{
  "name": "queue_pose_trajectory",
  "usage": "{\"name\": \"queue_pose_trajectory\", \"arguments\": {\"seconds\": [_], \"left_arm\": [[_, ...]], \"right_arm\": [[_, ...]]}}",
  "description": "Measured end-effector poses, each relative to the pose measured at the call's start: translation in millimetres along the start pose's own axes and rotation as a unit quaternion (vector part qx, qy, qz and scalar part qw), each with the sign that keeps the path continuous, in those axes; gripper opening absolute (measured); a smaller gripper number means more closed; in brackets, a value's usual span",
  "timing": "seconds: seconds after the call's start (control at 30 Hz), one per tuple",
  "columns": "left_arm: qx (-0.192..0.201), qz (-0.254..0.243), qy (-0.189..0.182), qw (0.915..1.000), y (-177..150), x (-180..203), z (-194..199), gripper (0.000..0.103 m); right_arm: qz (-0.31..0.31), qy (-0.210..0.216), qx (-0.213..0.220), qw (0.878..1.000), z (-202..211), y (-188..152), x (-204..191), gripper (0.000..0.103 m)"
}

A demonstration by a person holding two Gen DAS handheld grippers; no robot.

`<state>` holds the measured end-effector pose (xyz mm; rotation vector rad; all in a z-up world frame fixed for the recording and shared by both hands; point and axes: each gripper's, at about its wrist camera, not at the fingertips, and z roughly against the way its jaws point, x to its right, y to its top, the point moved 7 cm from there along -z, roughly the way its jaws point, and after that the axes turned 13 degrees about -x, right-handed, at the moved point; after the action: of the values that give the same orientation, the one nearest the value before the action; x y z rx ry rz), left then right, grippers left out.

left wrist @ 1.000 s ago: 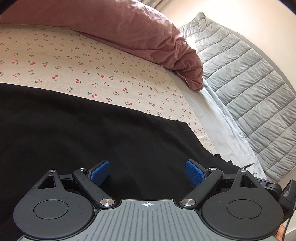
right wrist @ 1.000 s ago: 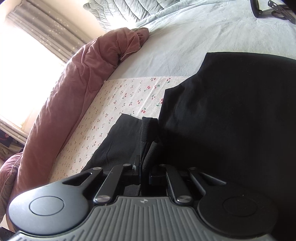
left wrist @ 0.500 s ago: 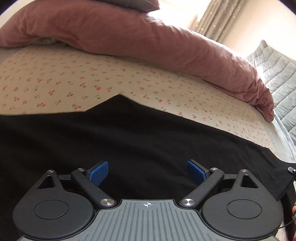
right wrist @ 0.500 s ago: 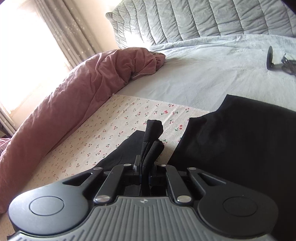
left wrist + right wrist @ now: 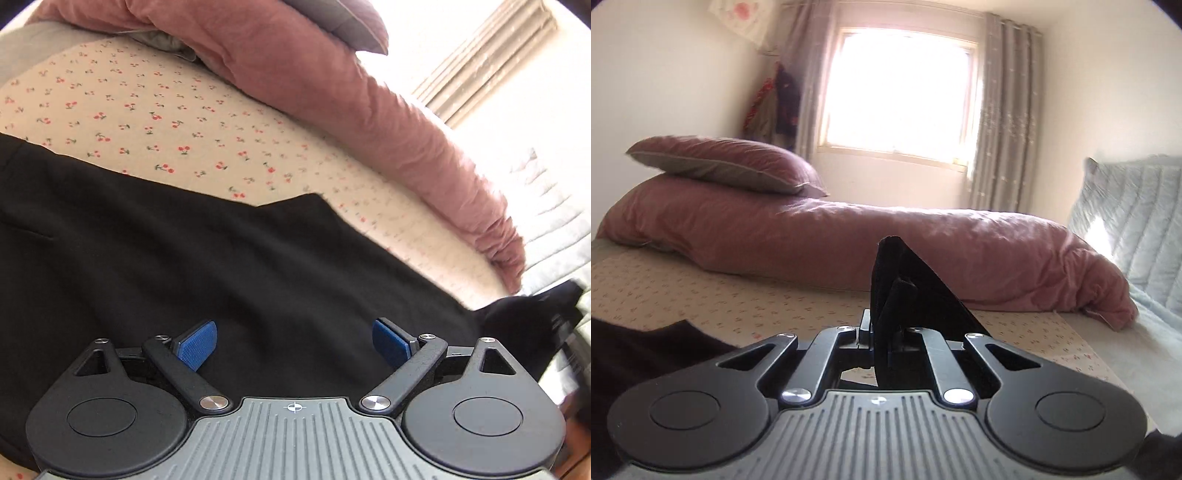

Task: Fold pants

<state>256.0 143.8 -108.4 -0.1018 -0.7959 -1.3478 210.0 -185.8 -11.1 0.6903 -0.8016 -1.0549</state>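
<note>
Black pants (image 5: 221, 266) lie spread on the cherry-print sheet (image 5: 155, 122) of a bed. My left gripper (image 5: 294, 341) is open and empty just above the black cloth, its blue pads (image 5: 195, 343) wide apart. My right gripper (image 5: 884, 328) is shut on an end of the pants (image 5: 897, 288), lifted so the fabric stands up between the fingers and drapes off to the right. Another part of the pants (image 5: 646, 354) lies low at the left in the right wrist view.
A rolled pink duvet (image 5: 849, 240) with a pillow (image 5: 720, 166) on it lies along the far side of the bed. A grey quilted headboard (image 5: 1137, 221) stands at the right. A window with curtains (image 5: 901, 99) is behind.
My right gripper has lifted the pants end up off the bed and tilted level, now facing the window. My left gripper has swung left over the pants, still open.
</note>
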Motion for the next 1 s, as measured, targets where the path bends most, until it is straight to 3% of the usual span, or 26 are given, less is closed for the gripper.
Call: {"name": "queue_pose_trajectory", "arguments": {"seconds": [0.07, 0.13, 0.17, 0.23, 0.33, 0.43, 0.53, 0.67, 0.77, 0.87, 0.9, 0.97, 1.0], "left_arm": [[0.012, 0.007, -0.017, 0.9998, 4.0, 4.1, 2.7, 0.093], [0.008, 0.009, -0.014, 0.9998, 3.0, 5.1, -0.3, 0.093], [0.003, 0.012, -0.014, 0.9998, 1.6, 4.5, -3.6, 0.093], [-0.016, 0.021, -0.013, 0.9996, -2.7, 3.0, -11.5, 0.093], [-0.032, 0.015, -0.013, 0.9993, -9.1, 7.2, -19.3, 0.093], [-0.038, -0.005, -0.012, 0.9992, -12.8, 17.3, -25.5, 0.093], [-0.049, -0.044, -0.019, 0.9976, -17.6, 34.2, -29.5, 0.093], [-0.048, -0.128, 0.022, 0.9904, -25.9, 59.1, -33.8, 0.093], [-0.055, -0.148, 0.04, 0.9866, -29.5, 65.2, -44.3, 0.093], [-0.062, -0.119, 0.039, 0.9902, -25.8, 55.7, -49.5, 0.093], [-0.062, -0.106, 0.038, 0.9917, -23.8, 51.3, -49.8, 0.093], [-0.061, -0.089, 0.033, 0.9936, -20.9, 44.2, -48.3, 0.093], [-0.06, -0.082, 0.031, 0.9943, -19.8, 40.9, -47.1, 0.093]], "right_arm": [[0.128, 0.034, -0.029, 0.991, -4.5, -21.9, -81.4, 0.0], [0.264, 0.054, -0.059, 0.961, -9.9, -69.5, -155.2, 0.0], [0.293, 0.06, -0.069, 0.952, -11.7, -87.8, -175.4, 0.0], [0.306, 0.036, -0.058, 0.95, -9.1, -101.5, -190.6, 0.0], [0.265, 0.039, -0.053, 0.962, 3.0, -94.7, -183.8, 0.0], [0.268, 0.024, -0.049, 0.962, 15.8, -92.9, -181.3, 0.0], [0.236, 0.038, -0.054, 0.97, 21.9, -91.2, -179.8, 0.0], [0.183, 0.075, -0.084, 0.977, 26.8, -94.6, -182.6, 0.0], [0.128, 0.103, -0.106, 0.981, 34.1, -91.1, -173.5, 0.003], [0.035, 0.196, -0.176, 0.964, 42.6, -82.8, -145.9, 0.023], [-0.009, 0.231, -0.19, 0.954, 47.2, -78.1, -131.7, 0.029], [-0.098, 0.283, -0.21, 0.931, 53.9, -70.2, -99.0, 0.053], [-0.157, 0.299, -0.213, 0.917, 56.1, -67.4, -74.3, 0.054]]}}
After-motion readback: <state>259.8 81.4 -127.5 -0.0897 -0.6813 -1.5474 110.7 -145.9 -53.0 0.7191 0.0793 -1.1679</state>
